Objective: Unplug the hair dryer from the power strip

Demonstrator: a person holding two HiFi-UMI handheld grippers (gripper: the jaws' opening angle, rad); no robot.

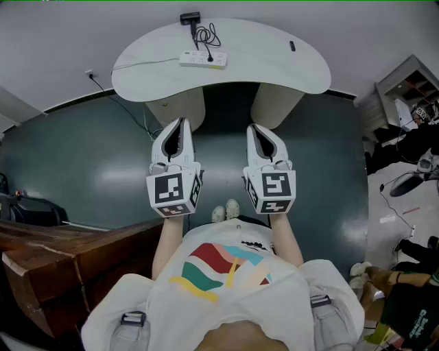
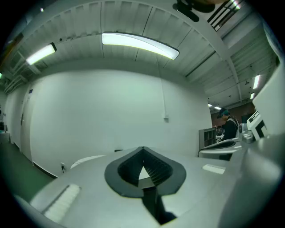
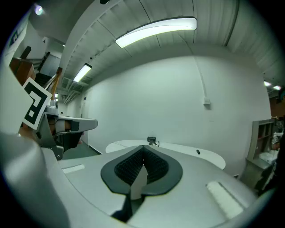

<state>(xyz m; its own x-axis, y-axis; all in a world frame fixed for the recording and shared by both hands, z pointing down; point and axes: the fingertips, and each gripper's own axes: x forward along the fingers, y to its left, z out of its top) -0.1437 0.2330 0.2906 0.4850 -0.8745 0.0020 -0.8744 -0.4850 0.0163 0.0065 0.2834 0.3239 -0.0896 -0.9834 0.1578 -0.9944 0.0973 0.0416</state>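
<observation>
A white power strip (image 1: 203,59) lies on the white curved table (image 1: 274,65) far ahead, with a black plug (image 1: 210,57) in it and a looped black cord (image 1: 206,34) leading back to a black hair dryer (image 1: 190,18) at the table's rear edge. My left gripper (image 1: 181,122) and right gripper (image 1: 255,127) are held side by side at chest height, well short of the table, both shut and empty. In the right gripper view the hair dryer (image 3: 152,140) shows small on the table (image 3: 200,156) beyond the shut jaws.
A small dark object (image 1: 292,46) lies on the table's right part. A white cable runs from the strip to a wall socket (image 1: 89,73) at the left. A wooden bench (image 1: 62,253) stands at the lower left; shelving and clutter (image 1: 411,89) stand at the right. Dark floor lies between me and the table.
</observation>
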